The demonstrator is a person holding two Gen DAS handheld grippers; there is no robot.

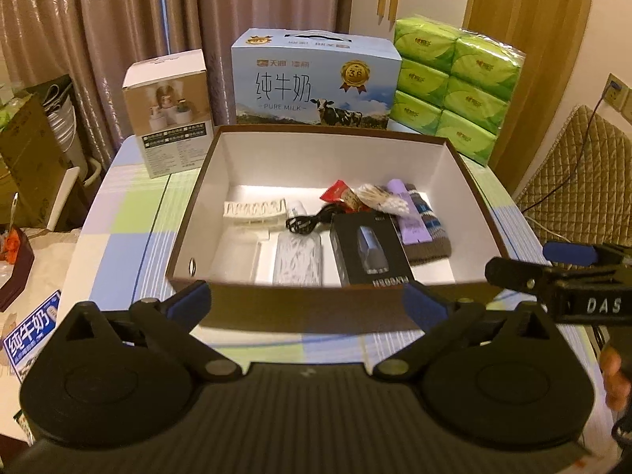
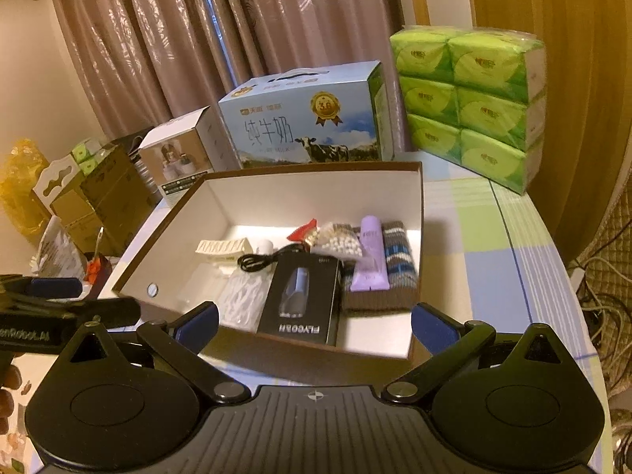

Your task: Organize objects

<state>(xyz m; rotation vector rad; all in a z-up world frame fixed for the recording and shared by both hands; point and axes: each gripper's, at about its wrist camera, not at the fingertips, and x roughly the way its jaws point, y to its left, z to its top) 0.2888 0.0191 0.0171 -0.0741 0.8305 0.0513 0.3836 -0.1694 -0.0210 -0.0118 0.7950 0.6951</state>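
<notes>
The left gripper (image 1: 306,304) had its blue-padded fingers (image 1: 189,302) spread wide, nothing between them, held just in front of the near wall of the open brown box (image 1: 300,312). The right gripper (image 2: 314,324) likewise had its fingers (image 2: 428,326) spread wide and empty, at the same near wall. Inside the box, on its white floor, lay a black carton (image 2: 300,300) at the front centre, a white patterned pack (image 1: 298,256) to its left, a coiled black cable (image 1: 304,223) and a white ribbed holder (image 1: 254,211) behind those, and a purple tube (image 2: 371,254) lying on a striped knitted cloth (image 2: 399,260) at the right. The box stood on a checked table (image 1: 130,213). Behind it stood 3 items: a small product box (image 1: 168,112), a milk carton (image 1: 312,79) and a green tissue pack (image 1: 458,87).
</notes>
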